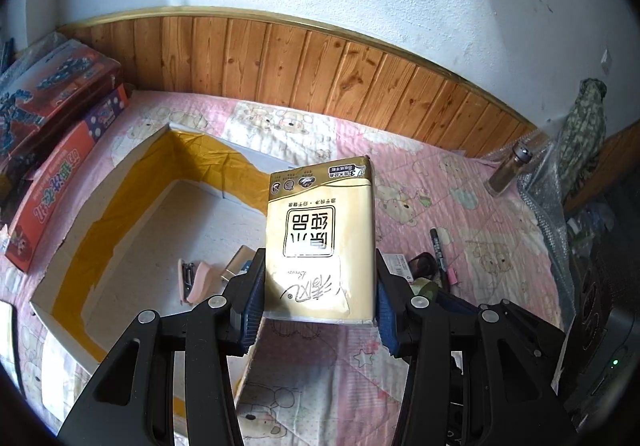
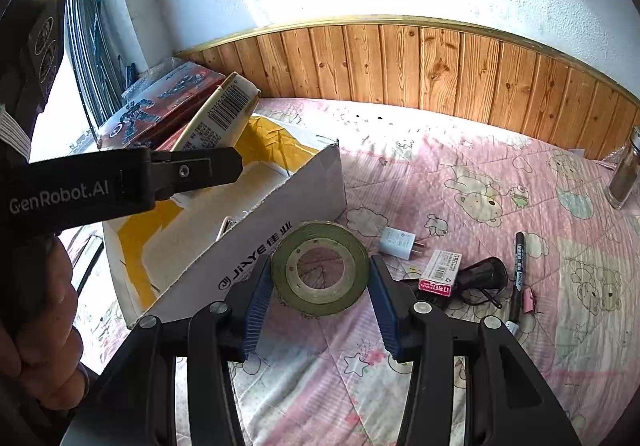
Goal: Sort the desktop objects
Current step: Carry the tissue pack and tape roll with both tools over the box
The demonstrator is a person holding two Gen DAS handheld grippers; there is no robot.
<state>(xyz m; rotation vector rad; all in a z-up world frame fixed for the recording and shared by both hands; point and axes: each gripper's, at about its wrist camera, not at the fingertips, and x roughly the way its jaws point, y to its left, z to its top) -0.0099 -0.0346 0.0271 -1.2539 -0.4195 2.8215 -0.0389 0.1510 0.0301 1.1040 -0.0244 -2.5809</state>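
Observation:
My left gripper is shut on a gold tissue pack and holds it in the air over the right wall of an open white cardboard box. A pink stapler and a gold metal item lie in the box. In the right wrist view the left gripper holds the pack above the box. My right gripper stands around a green tape roll; its pads are at the roll's sides, and contact is unclear.
On the pink quilt lie a white charger, a small pink-white box, a black object, a black marker and a pink clip. A glass jar stands at right. Red toy boxes are stacked at left.

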